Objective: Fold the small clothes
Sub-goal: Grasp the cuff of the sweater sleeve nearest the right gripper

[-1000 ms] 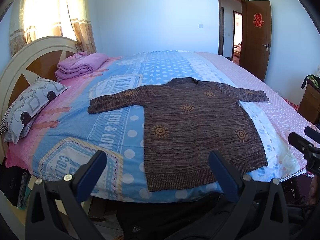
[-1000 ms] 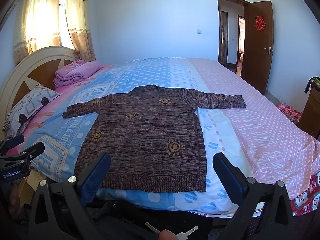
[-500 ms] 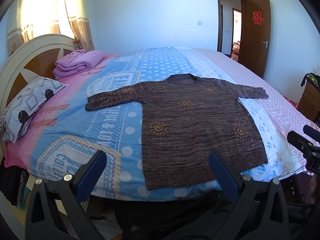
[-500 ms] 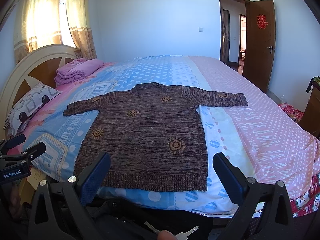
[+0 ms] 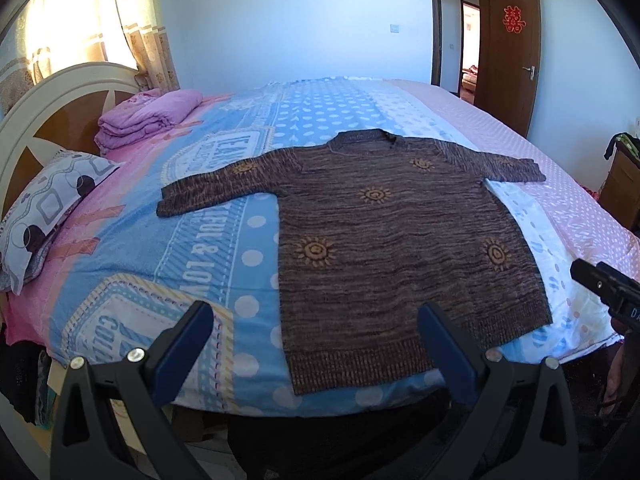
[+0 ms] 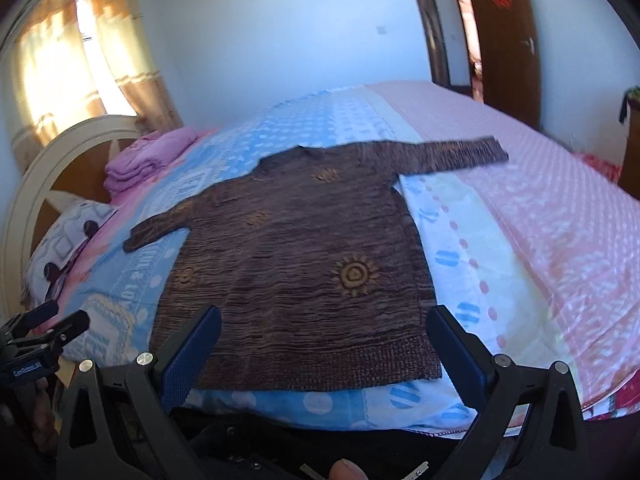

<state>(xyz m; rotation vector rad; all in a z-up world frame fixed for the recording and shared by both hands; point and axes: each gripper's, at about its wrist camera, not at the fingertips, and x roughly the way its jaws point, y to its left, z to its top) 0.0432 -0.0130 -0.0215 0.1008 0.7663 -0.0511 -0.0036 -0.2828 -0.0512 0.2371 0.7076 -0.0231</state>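
A brown knit sweater [image 5: 384, 236] with orange sun motifs lies flat on the bed, face up, both sleeves spread out and its hem toward me. My left gripper [image 5: 316, 348] hovers open just short of the hem's left corner, nothing between its blue pads. My right gripper [image 6: 324, 352] is open too, held over the hem near the bed's front edge; this view is blurred and tilted. The sweater [image 6: 304, 256] fills the middle of the right wrist view. Each gripper shows at the side of the other's view.
The bed [image 5: 132, 240] has a blue, pink and white printed sheet. A folded pink blanket [image 5: 148, 116] and a patterned pillow [image 5: 44, 208] lie by the headboard at left. An open brown door [image 5: 508, 52] stands at the back right, a dresser [image 5: 620, 184] at far right.
Both grippers moved forward toward the sweater's hem. The right wrist view has tilted and blurred with motion. Both stay open; the sweater has not moved.
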